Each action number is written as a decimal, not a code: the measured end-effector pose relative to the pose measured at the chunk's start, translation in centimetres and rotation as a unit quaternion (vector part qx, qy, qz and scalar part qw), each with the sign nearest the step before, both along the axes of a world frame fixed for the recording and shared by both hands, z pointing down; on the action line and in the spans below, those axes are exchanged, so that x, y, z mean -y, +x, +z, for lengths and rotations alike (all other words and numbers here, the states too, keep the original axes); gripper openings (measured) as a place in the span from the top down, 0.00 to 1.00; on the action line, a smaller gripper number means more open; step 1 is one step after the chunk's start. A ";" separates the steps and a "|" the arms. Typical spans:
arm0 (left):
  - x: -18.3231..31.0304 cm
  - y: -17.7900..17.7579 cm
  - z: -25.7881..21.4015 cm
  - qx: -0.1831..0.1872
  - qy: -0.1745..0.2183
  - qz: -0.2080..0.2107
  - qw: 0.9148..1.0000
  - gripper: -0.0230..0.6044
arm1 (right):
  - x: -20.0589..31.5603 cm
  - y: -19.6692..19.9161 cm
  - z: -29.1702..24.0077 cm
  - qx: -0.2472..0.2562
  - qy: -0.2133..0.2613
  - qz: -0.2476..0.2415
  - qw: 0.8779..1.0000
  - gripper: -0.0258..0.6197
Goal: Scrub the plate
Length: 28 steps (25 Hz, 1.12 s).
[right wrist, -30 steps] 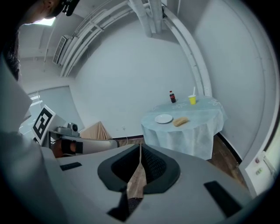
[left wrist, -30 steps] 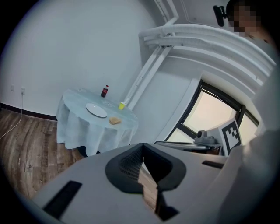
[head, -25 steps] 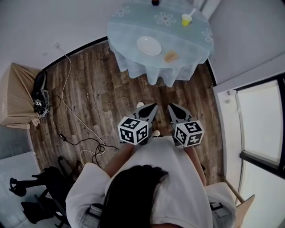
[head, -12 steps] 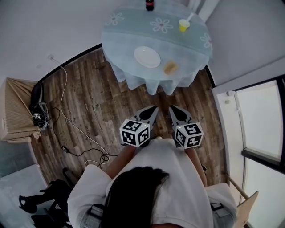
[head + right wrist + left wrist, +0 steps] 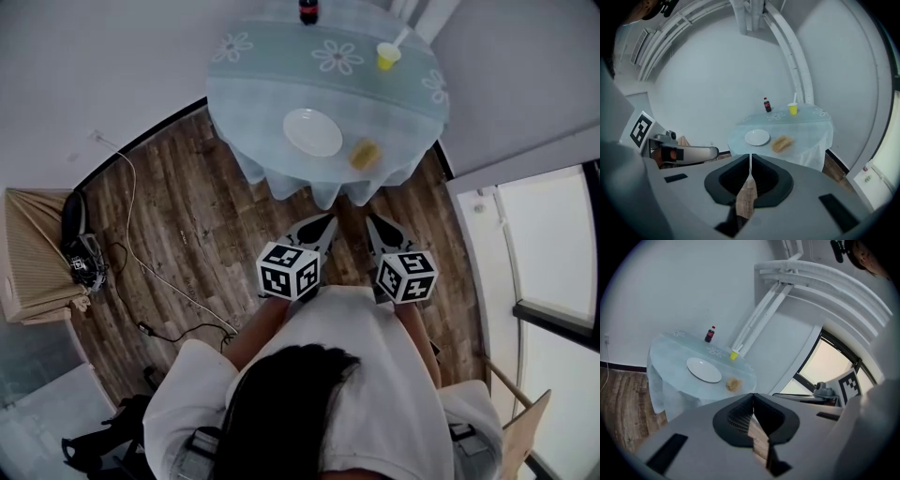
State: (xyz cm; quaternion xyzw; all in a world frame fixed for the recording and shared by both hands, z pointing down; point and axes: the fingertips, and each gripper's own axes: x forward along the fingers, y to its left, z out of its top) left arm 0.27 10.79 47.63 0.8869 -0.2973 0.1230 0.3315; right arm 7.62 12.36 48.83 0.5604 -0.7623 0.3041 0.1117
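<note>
**Both grippers shut and empty, plate untouched on the table ahead**

Your left gripper (image 5: 323,223) has its jaws pressed together with nothing between them; through the slit you see only wooden floor (image 5: 187,206). Your right gripper (image 5: 376,223) is closed the same way and carries nothing. Both sit just in front of your body, side by side, tips aimed at the round table (image 5: 253,89) and well apart from it.

The white plate (image 5: 313,132) lies flat on the near half of the table, on a pale blue cloth printed with white daisy shapes. Just beside it, to its right in the head view, rests a tan sponge (image 5: 365,153), not touching the plate. Further back stands a yellow cup (image 5: 387,56) with a white straw or stick in it, and at the far edge a dark bottle (image 5: 308,11) with a red cap and a red band. The print on that band is too small to read, so no brand can be given.

The only other markings are the black-and-white square patterns on each gripper's cube; they carry no letters. A thin cable (image 5: 127,216) trails across the floor at your left
</note>
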 end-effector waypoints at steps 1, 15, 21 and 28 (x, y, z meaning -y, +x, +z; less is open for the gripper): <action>0.5 -0.2 -0.1 0.000 0.001 0.001 1.000 0.95 | 0.4 0.0 0.1 -0.004 -0.003 0.004 1.000 0.90; 7.6 -3.3 -0.5 -0.010 0.003 0.018 1.000 0.95 | 5.3 0.4 0.9 0.007 -0.033 0.087 0.996 0.90; 8.8 -3.0 -0.7 -0.012 0.007 0.043 0.999 0.95 | 6.1 0.5 0.6 0.016 -0.039 0.093 0.995 0.76; 10.0 -4.0 -0.7 -0.015 0.007 0.035 0.999 0.95 | 7.0 0.1 0.7 0.033 -0.034 0.091 0.995 0.72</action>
